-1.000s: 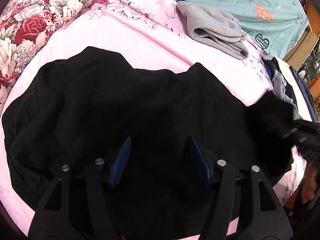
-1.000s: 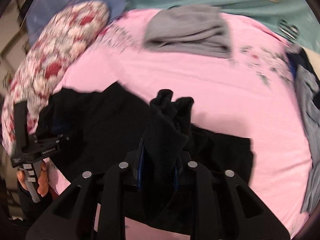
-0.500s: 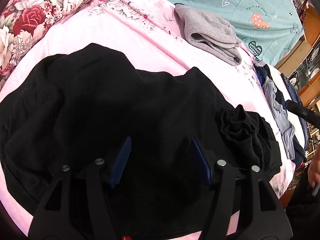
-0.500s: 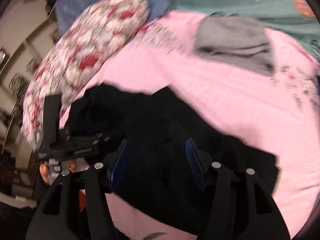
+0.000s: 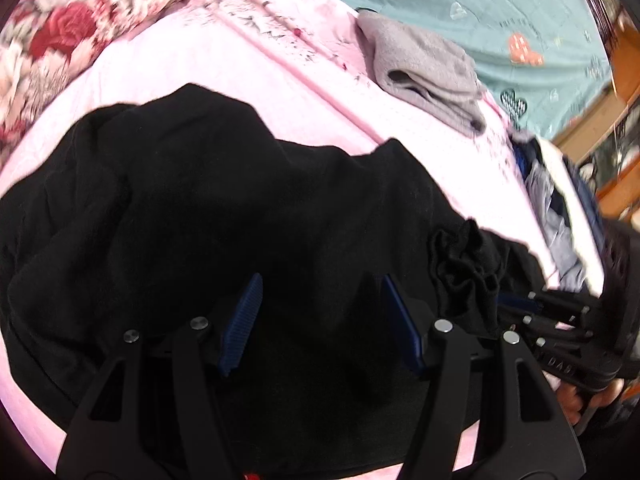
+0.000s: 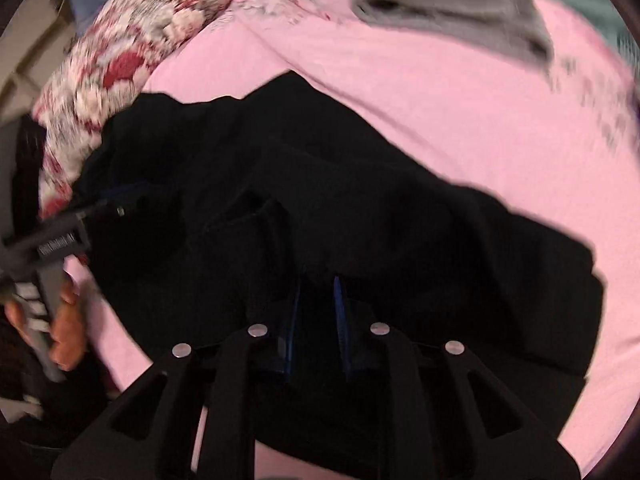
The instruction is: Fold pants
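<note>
Lying crumpled across the pink bed (image 5: 280, 80), the black pants (image 5: 200, 200) fill most of both views. Half a second ago the right hand-held gripper (image 6: 316, 304) was spread wide above the cloth; now its blue pads have drawn close together with a dark fold between them, seemingly clenched on the pants, though blur makes the contact hard to confirm. The left hand-held gripper (image 5: 320, 316) has stayed released, pads wide apart over the pants. A bunched black lump (image 5: 460, 268) sits at the pants' right end, just beside the right gripper's body. Beyond the pants lies a folded grey garment (image 5: 428, 68), with a floral pillow (image 5: 60, 28) to their far left and a teal sheet (image 5: 500, 4) behind. Darker clothes (image 5: 560, 216) are piled right of the pants. The pants' near edge is hidden behind both grippers.
</note>
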A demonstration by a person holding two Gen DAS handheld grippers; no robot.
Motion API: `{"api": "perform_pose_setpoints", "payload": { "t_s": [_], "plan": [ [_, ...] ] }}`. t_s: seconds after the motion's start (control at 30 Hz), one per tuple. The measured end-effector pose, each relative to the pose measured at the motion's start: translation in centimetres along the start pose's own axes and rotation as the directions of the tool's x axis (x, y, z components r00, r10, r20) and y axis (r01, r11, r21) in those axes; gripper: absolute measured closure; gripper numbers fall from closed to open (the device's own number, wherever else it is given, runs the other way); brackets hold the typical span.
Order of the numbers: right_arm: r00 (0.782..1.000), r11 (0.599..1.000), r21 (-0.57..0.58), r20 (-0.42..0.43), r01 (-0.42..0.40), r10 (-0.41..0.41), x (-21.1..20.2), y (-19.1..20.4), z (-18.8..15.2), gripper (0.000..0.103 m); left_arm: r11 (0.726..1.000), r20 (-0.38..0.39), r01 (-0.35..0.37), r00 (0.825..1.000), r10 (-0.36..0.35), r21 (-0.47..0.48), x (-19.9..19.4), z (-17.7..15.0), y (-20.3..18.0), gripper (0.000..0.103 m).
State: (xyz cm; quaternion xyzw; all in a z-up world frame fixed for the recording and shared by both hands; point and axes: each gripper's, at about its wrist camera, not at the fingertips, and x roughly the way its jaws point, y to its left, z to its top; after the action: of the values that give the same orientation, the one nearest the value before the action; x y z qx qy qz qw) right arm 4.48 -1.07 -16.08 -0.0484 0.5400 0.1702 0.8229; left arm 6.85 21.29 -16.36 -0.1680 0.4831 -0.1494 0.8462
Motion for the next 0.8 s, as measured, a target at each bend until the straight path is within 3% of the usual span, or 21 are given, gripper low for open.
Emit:
{"api": "perform_pose_setpoints", "payload": {
  "t_s": [0.07,0.17,0.2,0.23,0.27,0.3,0.4,0.43,0.5,0.63,0.8],
  "plan": [
    [1.0,1.0,0.019,0.003,-0.018,0.018,-0.4,-0.5,0.0,0.084,0.997,0.011,0.03,1.0,-0.029,-0.072,-1.0,0.1,0.7,0.04],
    [0.994,0.992,0.085,0.048,-0.097,0.093,-2.8,-2.9,-0.7,0.081,0.992,0.102,-0.05,0.993,0.062,-0.115,-5.4,0.0,1.5,0.039],
    [0.99,0.989,0.103,0.108,-0.108,0.096,-4.9,-4.1,-1.1,0.075,0.989,0.123,-0.068,0.989,0.084,-0.129,-6.7,-0.1,1.8,0.032],
    [0.985,0.988,0.114,0.151,-0.106,0.088,-6.2,-4.8,-1.5,0.06,0.984,0.151,-0.084,0.983,0.108,-0.155,-8.6,-0.2,2.4,0.027],
    [0.97,0.985,0.14,0.233,-0.101,0.066,-8.7,-6.3,-2.3,0.051,0.979,0.168,-0.1,0.977,0.131,-0.179,-10.0,-0.4,2.9,0.02],
    [0.957,0.982,0.163,0.287,-0.1,0.05,-10.4,-7.5,-3.2,0.044,0.967,0.181,-0.135,0.968,0.176,-0.217,-11.6,-0.7,3.6,0.016],
    [0.924,0.96,0.248,0.382,-0.133,0.029,-14.1,-12.0,-6.6,0.042,0.908,0.151,-0.244,0.939,0.309,-0.341,-14.6,-1.8,6.2,0.016],
    [0.917,0.95,0.273,0.397,-0.154,0.034,-14.6,-13.2,-7.7,0.041,0.894,0.142,-0.248,0.937,0.32,-0.374,-15.1,-2.2,6.9,0.016],
    [0.91,0.924,0.327,0.411,-0.2,0.051,-14.8,-15.7,-10.1,0.039,0.878,0.122,-0.216,0.948,0.293,-0.427,-15.1,-3.1,8.0,0.016],
    [0.925,0.878,0.424,0.377,-0.22,0.05,-13.4,-18.6,-14.2,0.038,0.859,0.073,-0.138,0.977,0.199,-0.493,-12.4,-3.5,8.5,0.016],
    [0.93,0.845,0.473,0.36,-0.25,0.073,-12.7,-19.7,-16.2,0.038,0.831,0.006,-0.156,0.982,0.188,-0.534,-8.2,-2.2,9.8,0.016]
  ]
}}
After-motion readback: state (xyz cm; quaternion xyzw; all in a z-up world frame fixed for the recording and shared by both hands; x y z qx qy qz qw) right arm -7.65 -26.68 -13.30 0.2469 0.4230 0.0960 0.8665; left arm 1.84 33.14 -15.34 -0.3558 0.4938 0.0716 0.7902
